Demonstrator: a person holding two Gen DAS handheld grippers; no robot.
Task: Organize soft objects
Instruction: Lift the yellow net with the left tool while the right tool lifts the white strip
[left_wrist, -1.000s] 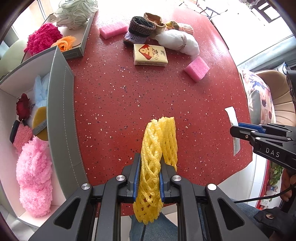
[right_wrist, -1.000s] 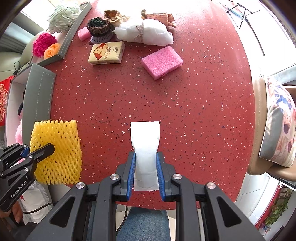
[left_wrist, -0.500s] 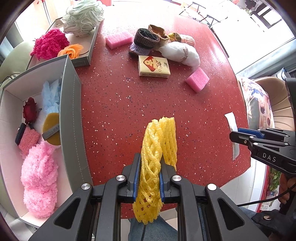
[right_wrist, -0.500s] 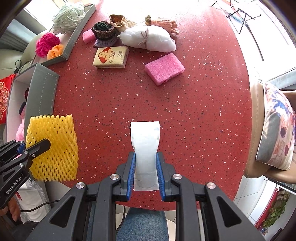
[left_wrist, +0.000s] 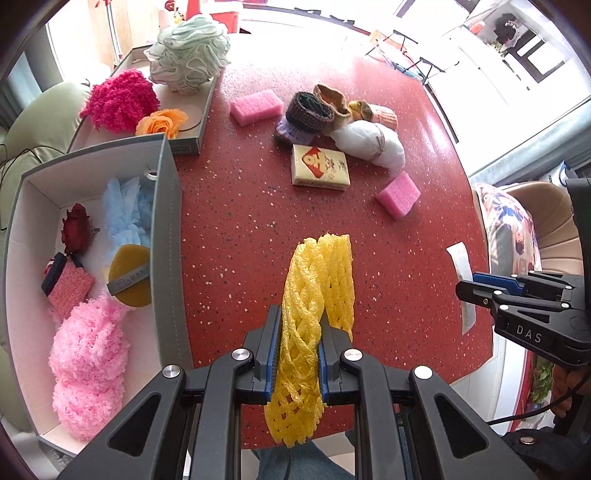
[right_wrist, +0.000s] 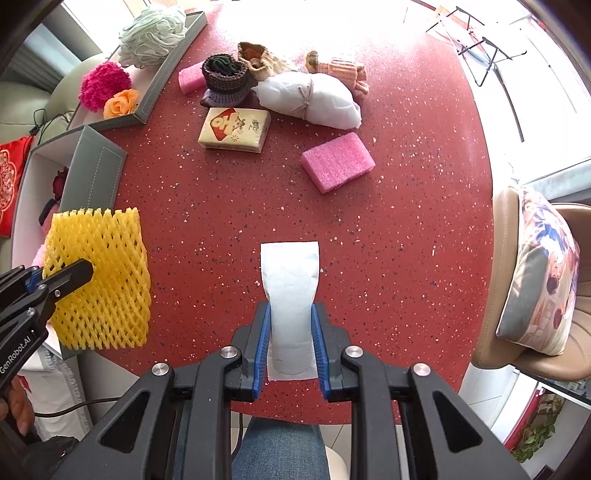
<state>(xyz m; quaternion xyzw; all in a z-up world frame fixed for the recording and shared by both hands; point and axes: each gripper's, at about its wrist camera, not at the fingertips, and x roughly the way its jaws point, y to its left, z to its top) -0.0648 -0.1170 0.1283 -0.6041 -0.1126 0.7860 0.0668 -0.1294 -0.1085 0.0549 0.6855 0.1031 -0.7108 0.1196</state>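
Clearly, in the left wrist view, the left gripper (left_wrist: 296, 354) has its jaws closed tight on a yellow foam net (left_wrist: 314, 306), which runs up the lower centre of the frame between the blue pads, its free end folded above them and its tail hanging below; pinching it mid-length likely keeps the floppy mesh from slipping on the way to a container. At the left of the frame stands the grey box (left_wrist: 168, 236), already holding a pink fluffy ball (left_wrist: 86, 354) and other soft pieces, so it looks like the net's destination. Across the red table (left_wrist: 240, 206), a pink sponge (left_wrist: 398, 194) and a tissue packet (left_wrist: 319, 170) wait unsorted in the upper middle. In the right wrist view, the right gripper (right_wrist: 290, 343) is likewise closed on a flat white pad (right_wrist: 290, 291) at lower centre, the pad lying lengthwise between the jaws and jutting past the tips over the table. At the left edge the net appears side-on as a square sheet, just in front of the box.
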